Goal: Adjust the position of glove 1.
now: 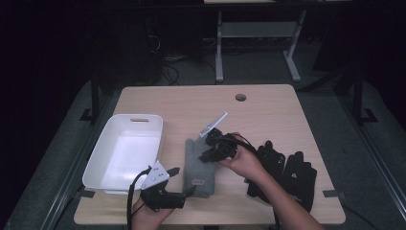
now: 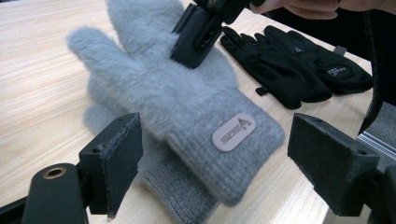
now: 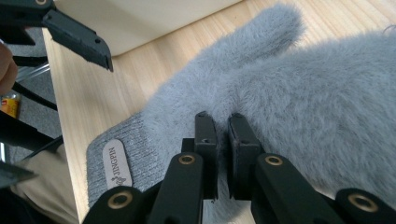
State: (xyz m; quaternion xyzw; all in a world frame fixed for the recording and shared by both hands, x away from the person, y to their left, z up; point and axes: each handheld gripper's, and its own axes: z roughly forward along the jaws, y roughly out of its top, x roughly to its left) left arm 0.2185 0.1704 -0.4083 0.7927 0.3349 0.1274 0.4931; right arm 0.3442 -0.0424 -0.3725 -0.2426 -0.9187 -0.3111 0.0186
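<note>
White plastic tub [image 1: 107,165]: nothing inside | right gripper [image 3: 223,122]: fingers clenched, pinching fluffy grey glove [image 3: 299,107] | left gripper [image 2: 215,156]: fingers released, low by glove cuff

On the bench [image 1: 268,103] lie two grey fuzzy gloves [image 1: 199,163] stacked near the middle of the front edge, two black gloves [image 1: 287,172] toward the front right corner, and one white bin [image 1: 123,151] at the left edge.

— What am I seeing on my left gripper [image 1: 184,191], nearest the white bin [image 1: 110,143]?
— Matte black jaws, brass rivets gleaming, a grey three-cornered plate riding on top, a black cable trailing.
— And my right gripper [image 3: 223,135]?
— It's showing black blocky jaws too, brass rivets, bare forearms.
</note>
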